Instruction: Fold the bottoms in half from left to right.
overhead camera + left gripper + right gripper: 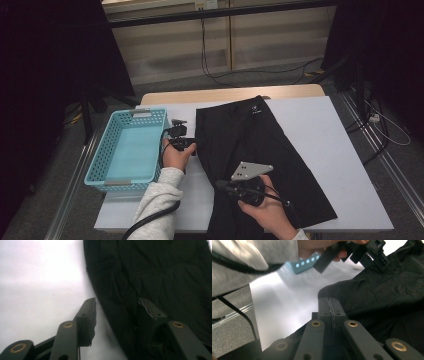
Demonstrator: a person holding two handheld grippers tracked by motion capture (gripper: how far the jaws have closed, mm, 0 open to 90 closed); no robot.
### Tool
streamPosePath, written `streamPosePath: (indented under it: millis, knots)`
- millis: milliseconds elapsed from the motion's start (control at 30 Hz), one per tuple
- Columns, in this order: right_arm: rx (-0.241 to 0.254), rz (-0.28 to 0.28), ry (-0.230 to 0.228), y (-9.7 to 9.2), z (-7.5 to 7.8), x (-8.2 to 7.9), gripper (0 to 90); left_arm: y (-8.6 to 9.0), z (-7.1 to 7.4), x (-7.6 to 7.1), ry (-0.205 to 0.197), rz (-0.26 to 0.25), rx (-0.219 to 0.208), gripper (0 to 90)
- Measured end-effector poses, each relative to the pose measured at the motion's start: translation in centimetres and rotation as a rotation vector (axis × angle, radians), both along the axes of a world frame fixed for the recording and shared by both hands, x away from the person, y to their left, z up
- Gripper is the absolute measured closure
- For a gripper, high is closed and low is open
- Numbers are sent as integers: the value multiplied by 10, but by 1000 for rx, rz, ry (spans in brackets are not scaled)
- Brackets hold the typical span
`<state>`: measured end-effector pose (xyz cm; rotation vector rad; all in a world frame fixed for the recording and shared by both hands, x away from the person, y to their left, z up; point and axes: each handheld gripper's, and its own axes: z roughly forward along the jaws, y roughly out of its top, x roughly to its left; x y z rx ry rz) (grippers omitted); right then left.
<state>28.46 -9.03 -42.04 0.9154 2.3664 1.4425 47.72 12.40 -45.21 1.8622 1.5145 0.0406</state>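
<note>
A black garment (250, 145) with a small white logo lies flat on the white table top (320, 130). My left gripper (192, 146) sits at the garment's left edge, jaws open. In the left gripper view (116, 302) the hem runs between them, one jaw over bare table and the other over the cloth (155, 270), neither pressing it. My right gripper (220, 184) rests low at the garment's near left part. Its jaws (329, 301) are pressed together, with a fold of the black fabric (387, 290) right at the tips; whether cloth is nipped I cannot tell.
A light blue plastic basket (100, 150) stands on the table's left edge, close beside the left hand. In the right gripper view the person's grey sleeve (249, 255) and the left gripper (372, 252) show beyond. Cables lie on the floor behind the table.
</note>
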Motion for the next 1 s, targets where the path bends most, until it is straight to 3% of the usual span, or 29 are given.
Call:
streamPosePath:
  millis: [67, 100, 200, 267, 600, 733, 1000]
  knots:
    - [1, 3, -5, -1, 1, -1, 896, -4, -1, 1, 6, 3, -12, 588]
    - [3, 3, -4, 0, 1, -1, 897, -6, -2, 3, 17, -3, -33, 672]
    - [7, 4, -6, 1, 2, -1, 896, -10, -5, 7, 24, 7, -44, 817]
    - [8, 4, -7, 1, 2, 0, 896, -10, -2, 10, 8, 2, -27, 880]
    - [39, -3, 9, 2, 5, 14, 897, 13, 35, 29, -32, 45, -16, 889]
    - [51, 16, 18, 12, 9, 22, 900, 27, 41, 32, -27, 84, -4, 889]
    - [44, 43, 24, 26, 10, 27, 900, 41, 43, 29, -18, 82, 8, 887]
